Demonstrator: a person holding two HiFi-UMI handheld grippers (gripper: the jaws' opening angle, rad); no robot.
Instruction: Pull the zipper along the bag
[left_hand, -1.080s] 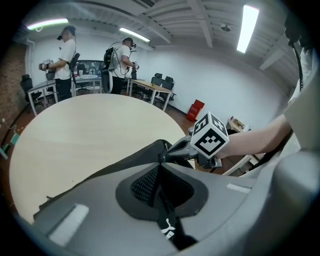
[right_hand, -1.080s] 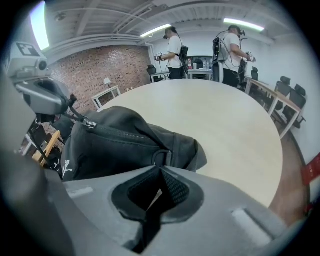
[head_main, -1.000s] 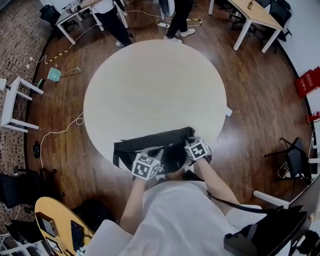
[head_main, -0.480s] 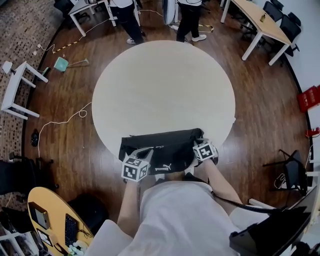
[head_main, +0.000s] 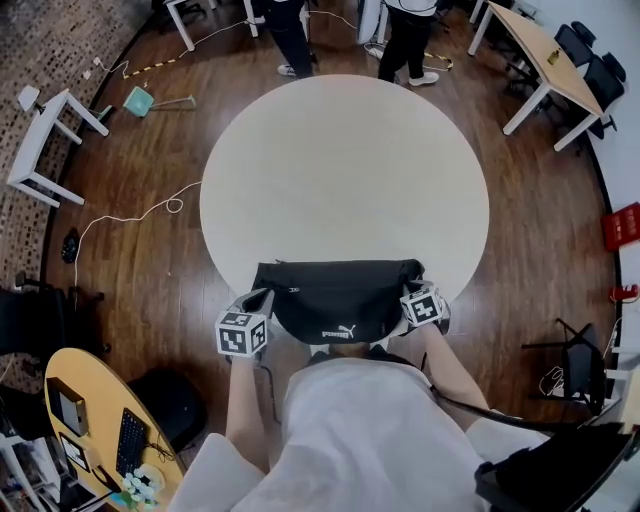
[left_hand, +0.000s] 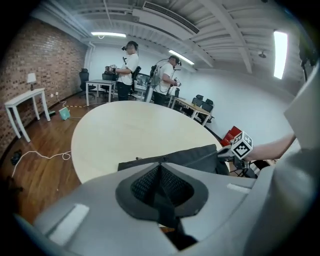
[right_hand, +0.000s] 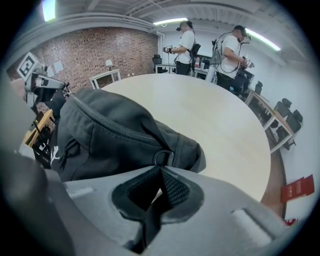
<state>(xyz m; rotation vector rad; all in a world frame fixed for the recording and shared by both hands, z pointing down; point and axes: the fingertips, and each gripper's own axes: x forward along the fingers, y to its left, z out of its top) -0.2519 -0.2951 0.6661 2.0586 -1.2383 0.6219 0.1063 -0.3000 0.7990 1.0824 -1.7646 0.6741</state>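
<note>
Bag (head_main: 340, 300) sits at table's (head_main: 345, 170) near edge; left gripper (left_hand: 160, 165) fingers pinched together at one end, right gripper (right_hand: 161, 169) fingers clamping the other.

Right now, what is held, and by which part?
Right gripper: the black fabric bag, by its end beside the metal ring. Left gripper: shut at the other end, on what is unclear.

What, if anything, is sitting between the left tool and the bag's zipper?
Nothing visible. The left tool, shut, is right at the black bag's left end, with the zipper line directly ahead; the right tool pinches the other end, off that line.
</note>
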